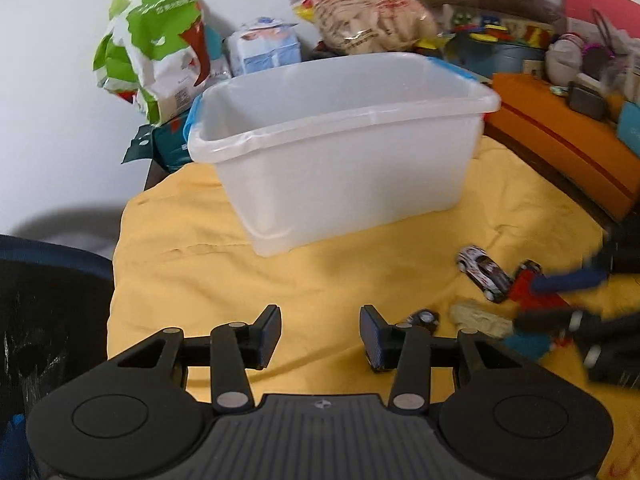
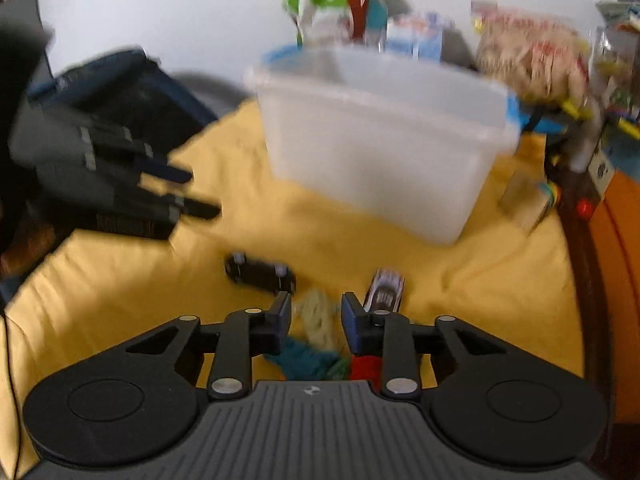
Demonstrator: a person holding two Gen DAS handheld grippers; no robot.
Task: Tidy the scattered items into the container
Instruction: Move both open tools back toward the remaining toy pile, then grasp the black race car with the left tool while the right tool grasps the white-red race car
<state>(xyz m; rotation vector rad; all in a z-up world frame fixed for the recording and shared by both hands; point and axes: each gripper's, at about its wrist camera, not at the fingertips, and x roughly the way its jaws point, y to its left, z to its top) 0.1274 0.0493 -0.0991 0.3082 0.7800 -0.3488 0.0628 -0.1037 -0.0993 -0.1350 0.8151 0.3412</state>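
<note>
In the left wrist view, the left gripper (image 1: 320, 334) is held wide open and empty above the yellow cloth (image 1: 192, 264); the tub (image 1: 344, 148) stands beyond, its floor hidden by the near wall.

In the right wrist view, the right gripper (image 2: 314, 316) is partly open around a knitted toy (image 2: 316, 320); whether the pads touch it cannot be told through the blur. The jaws are best centred on it before closing, clear of the white car (image 2: 386, 286) just beside.

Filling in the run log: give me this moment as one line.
left tongs: open, nothing held | right tongs: open over knitted doll | toy cars on yellow cloth | container: no items seen inside
</note>
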